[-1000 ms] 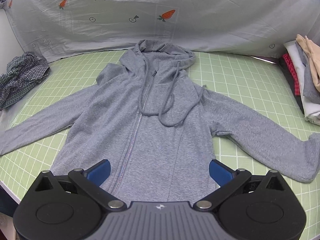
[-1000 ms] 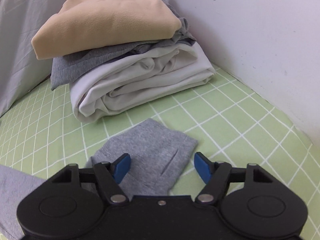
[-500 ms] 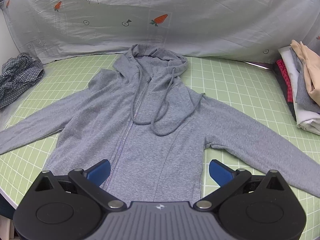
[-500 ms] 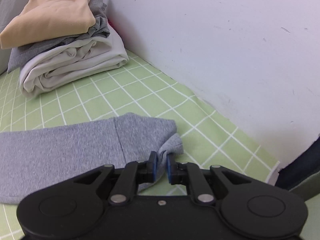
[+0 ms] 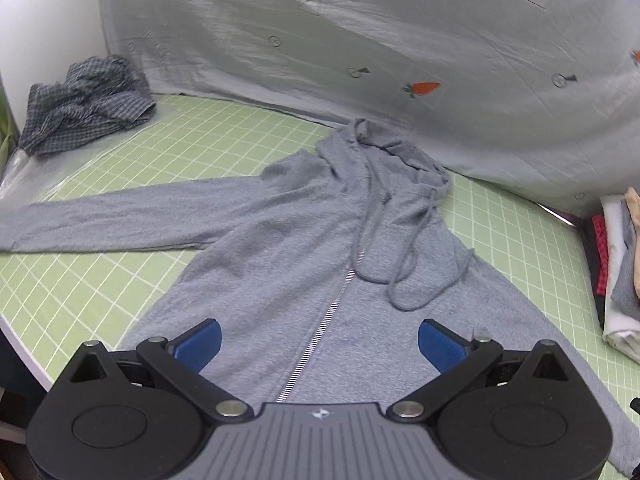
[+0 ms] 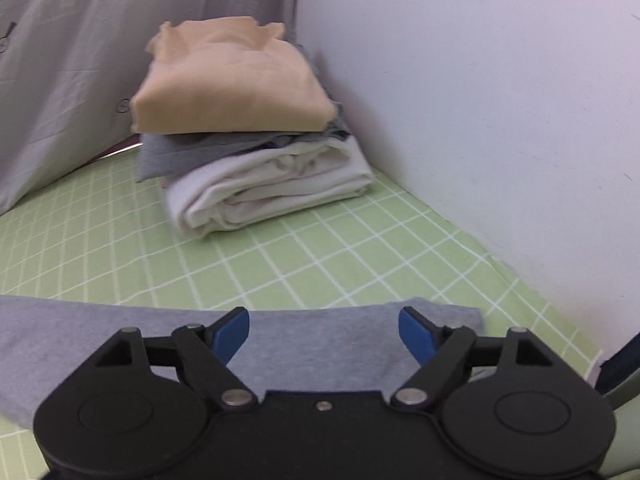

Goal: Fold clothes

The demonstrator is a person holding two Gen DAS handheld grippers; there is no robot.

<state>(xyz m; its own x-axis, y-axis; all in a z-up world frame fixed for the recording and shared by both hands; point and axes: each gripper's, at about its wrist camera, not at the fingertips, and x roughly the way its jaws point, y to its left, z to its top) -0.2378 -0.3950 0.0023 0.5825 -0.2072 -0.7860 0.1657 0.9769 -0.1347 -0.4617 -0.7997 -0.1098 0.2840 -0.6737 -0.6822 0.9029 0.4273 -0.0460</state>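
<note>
A grey zip hoodie (image 5: 304,248) lies flat and face up on the green checked table, hood toward the back curtain, its left sleeve stretched out to the left. My left gripper (image 5: 318,344) is open and empty, hovering over the hoodie's lower front by the zip. In the right wrist view the hoodie's right sleeve (image 6: 324,340) lies flat across the table with its cuff to the right. My right gripper (image 6: 324,332) is open just above that sleeve, holding nothing.
A stack of folded clothes (image 6: 248,128), tan on top, grey and white below, stands against the white wall at the right; it also shows in the left wrist view (image 5: 620,264). A crumpled checked shirt (image 5: 84,104) lies back left. The table edge (image 5: 24,348) runs near left.
My right gripper was shut on the sleeve cuff half a second ago; it has opened and the sleeve lies flat. The left gripper has swung its view to the left, staying open.
</note>
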